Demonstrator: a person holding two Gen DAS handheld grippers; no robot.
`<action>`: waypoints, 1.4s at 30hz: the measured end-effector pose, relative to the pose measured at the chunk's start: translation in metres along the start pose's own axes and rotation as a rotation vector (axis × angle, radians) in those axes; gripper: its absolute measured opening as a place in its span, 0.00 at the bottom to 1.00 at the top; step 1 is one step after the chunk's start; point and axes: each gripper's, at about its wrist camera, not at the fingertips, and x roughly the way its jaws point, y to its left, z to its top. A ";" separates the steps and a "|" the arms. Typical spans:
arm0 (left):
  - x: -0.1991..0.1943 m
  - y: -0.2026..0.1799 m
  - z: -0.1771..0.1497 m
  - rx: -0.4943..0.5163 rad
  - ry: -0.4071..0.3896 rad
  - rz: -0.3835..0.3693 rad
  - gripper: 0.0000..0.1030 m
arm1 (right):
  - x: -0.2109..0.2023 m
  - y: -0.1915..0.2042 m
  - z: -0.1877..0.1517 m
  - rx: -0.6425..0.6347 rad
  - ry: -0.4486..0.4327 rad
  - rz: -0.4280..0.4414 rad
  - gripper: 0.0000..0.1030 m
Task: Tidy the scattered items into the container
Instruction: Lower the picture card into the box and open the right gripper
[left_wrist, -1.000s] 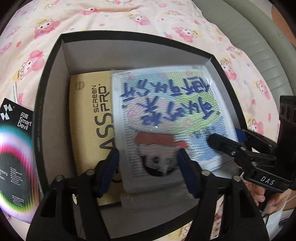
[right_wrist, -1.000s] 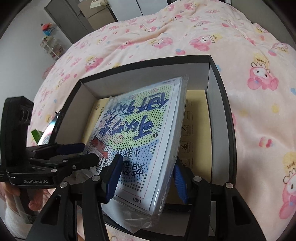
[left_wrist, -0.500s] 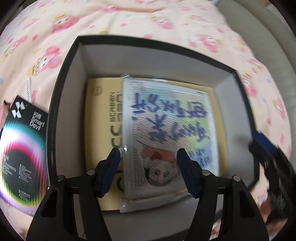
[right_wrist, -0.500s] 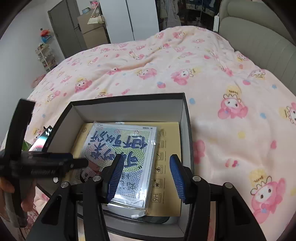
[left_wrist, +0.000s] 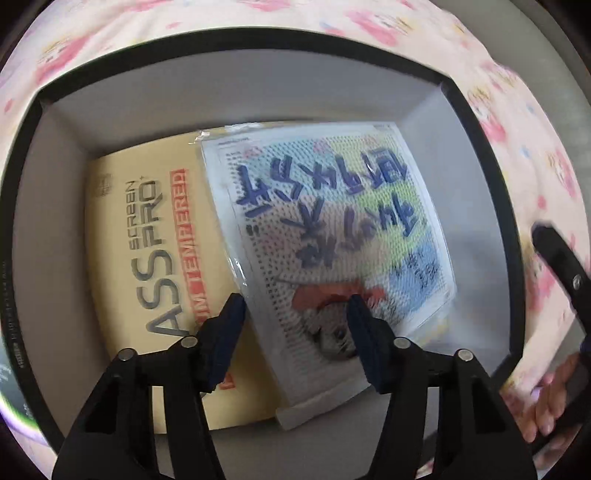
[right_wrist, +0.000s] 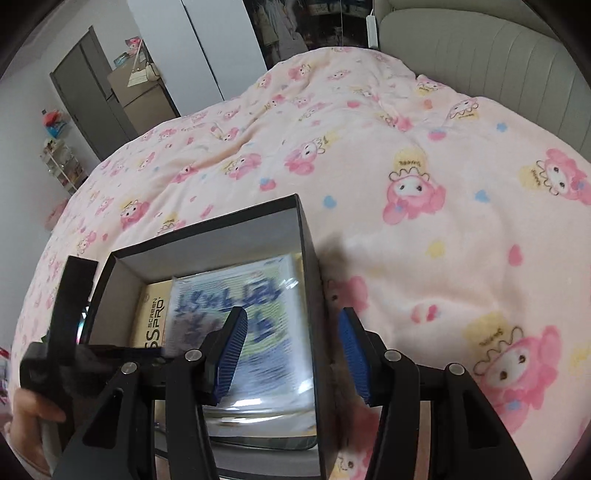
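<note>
A black open box (left_wrist: 258, 40) with grey walls lies on the bed. On its floor rests a yellow screen-protector box (left_wrist: 147, 240), and a plastic-wrapped bead-art pack (left_wrist: 332, 229) with blue writing lies askew on top of it. My left gripper (left_wrist: 297, 325) points down over the pack's near edge; its jaws are closing, and the pads do not press on the pack. My right gripper (right_wrist: 291, 354) is open and bare above the black box's right wall (right_wrist: 308, 266). The pack (right_wrist: 266, 332) and yellow box (right_wrist: 153, 317) show behind its left finger.
A pink cartoon-print blanket (right_wrist: 406, 166) covers the bed all around the box. A padded grey headboard (right_wrist: 480, 55) rises at the back right, and wardrobes and a door stand beyond the bed. A hand (left_wrist: 550, 402) holds the right gripper's handle beside the box.
The right gripper let go of the bead-art pack and drew back and up. The pack now lies flat in the box. The left gripper moved in over it with narrower jaws.
</note>
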 end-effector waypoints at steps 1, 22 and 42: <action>-0.002 -0.002 -0.001 0.011 -0.020 0.018 0.53 | -0.001 0.003 -0.001 -0.010 -0.005 -0.006 0.46; -0.007 0.040 0.072 -0.153 -0.154 0.014 0.38 | 0.093 0.072 0.016 -0.294 0.249 -0.018 0.40; -0.012 0.049 0.050 -0.104 -0.097 -0.028 0.32 | 0.085 0.055 0.002 -0.218 0.308 0.032 0.40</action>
